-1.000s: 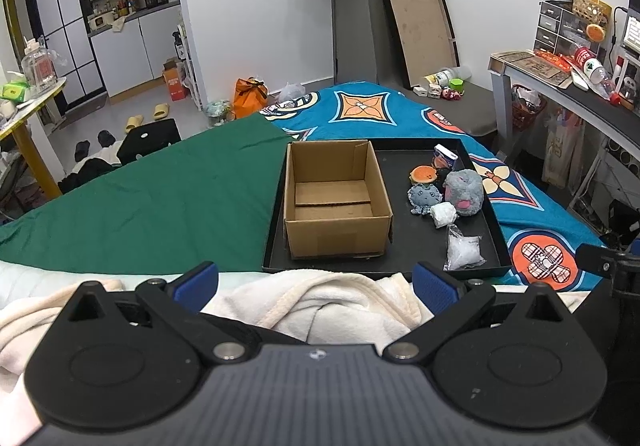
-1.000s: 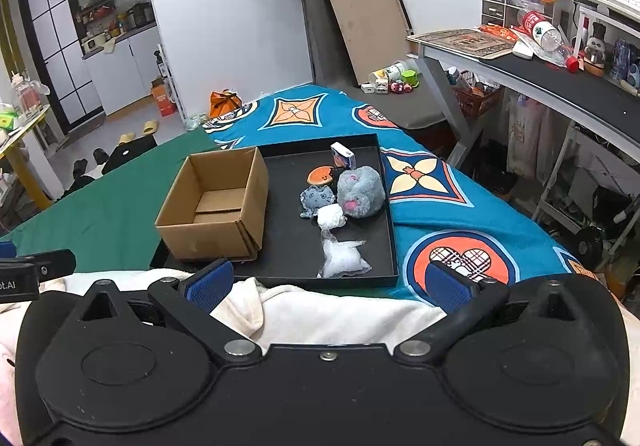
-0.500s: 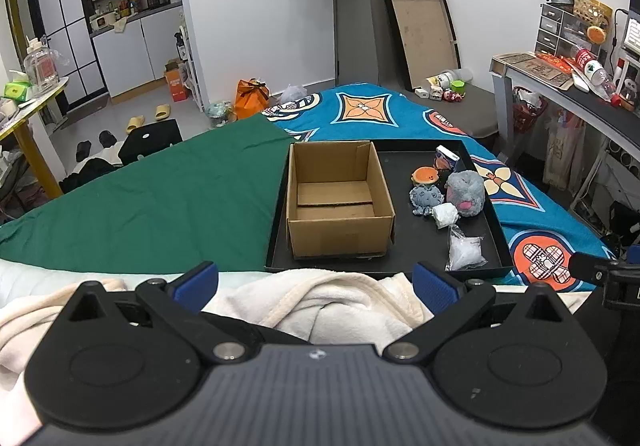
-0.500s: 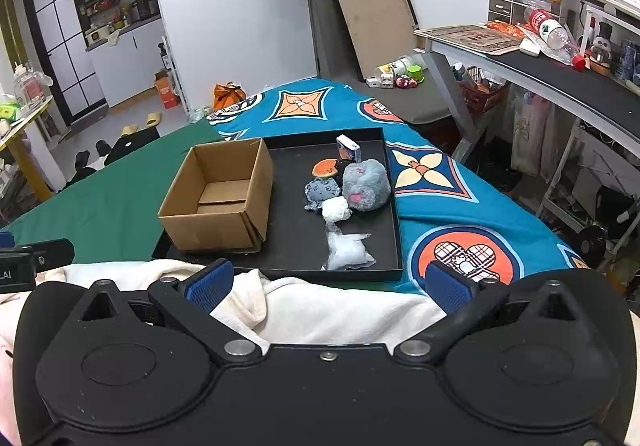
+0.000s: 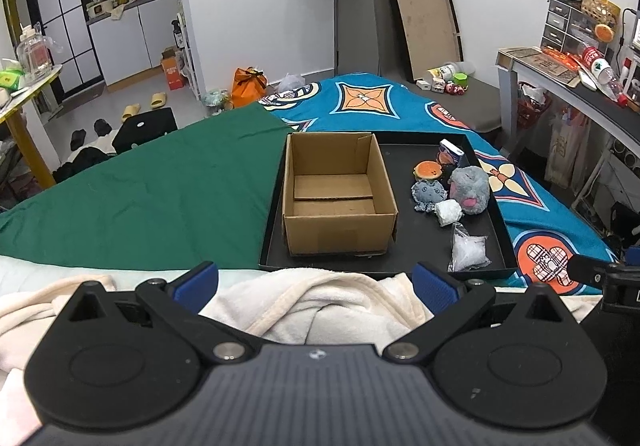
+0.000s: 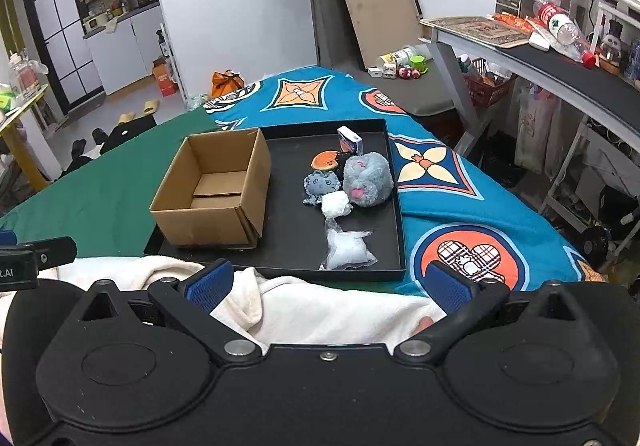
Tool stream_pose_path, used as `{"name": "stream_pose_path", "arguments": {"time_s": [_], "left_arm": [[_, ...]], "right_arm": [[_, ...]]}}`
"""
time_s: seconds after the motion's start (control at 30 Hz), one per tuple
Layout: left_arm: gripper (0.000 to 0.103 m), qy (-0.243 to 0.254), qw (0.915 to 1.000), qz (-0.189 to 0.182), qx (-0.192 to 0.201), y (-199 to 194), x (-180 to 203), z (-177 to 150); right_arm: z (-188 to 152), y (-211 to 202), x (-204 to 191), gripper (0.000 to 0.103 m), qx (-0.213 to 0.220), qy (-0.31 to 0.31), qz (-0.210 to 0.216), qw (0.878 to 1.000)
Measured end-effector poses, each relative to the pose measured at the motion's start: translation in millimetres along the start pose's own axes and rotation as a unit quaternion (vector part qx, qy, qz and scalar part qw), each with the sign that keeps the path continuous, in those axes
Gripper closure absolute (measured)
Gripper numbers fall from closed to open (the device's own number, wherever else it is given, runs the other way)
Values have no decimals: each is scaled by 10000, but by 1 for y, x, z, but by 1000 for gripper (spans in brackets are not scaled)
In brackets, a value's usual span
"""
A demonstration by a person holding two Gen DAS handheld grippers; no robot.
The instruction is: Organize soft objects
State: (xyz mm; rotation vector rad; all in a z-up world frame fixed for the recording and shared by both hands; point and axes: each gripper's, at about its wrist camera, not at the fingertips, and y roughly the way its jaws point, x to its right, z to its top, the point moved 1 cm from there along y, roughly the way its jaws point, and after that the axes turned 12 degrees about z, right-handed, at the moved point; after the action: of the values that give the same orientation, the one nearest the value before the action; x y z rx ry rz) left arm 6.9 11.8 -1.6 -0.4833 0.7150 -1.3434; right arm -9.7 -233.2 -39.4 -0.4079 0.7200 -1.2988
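An open, empty cardboard box (image 5: 336,197) (image 6: 216,189) sits at the left of a black tray (image 5: 404,270) (image 6: 372,274) on the bed. Right of it lie a grey plush ball (image 5: 470,189) (image 6: 366,179), a blue-grey plush (image 5: 428,193) (image 6: 320,183), an orange burger plush (image 5: 428,169) (image 6: 325,159), a white wad (image 5: 448,211) (image 6: 336,203), a clear bag of white stuffing (image 5: 468,252) (image 6: 348,252) and a small carton (image 5: 450,153) (image 6: 350,139). My left gripper (image 5: 316,282) and right gripper (image 6: 328,282) are open and empty, held short of the tray's near edge.
A cream blanket (image 5: 320,302) (image 6: 320,310) lies under both grippers. The bed has a green sheet (image 5: 140,197) at the left and a blue patterned cover (image 6: 460,205) at the right. A desk (image 6: 560,61) stands at the far right.
Both grippers have moved slightly forward, so the tray and box look a little closer. Nothing on the tray has moved.
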Motion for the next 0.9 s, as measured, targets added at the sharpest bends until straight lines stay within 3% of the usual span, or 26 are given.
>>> {"name": "stream_pose_path", "arguments": {"time_s": [0.4, 0.9], "left_arm": [[0, -27, 9999, 7, -124, 35, 2, 17], [1, -293, 9990, 103, -320, 90, 0, 37]], "right_arm": [[24, 35, 16, 0, -172, 265, 244, 9992], [53, 87, 30, 0, -411, 226, 220, 9987]]}}
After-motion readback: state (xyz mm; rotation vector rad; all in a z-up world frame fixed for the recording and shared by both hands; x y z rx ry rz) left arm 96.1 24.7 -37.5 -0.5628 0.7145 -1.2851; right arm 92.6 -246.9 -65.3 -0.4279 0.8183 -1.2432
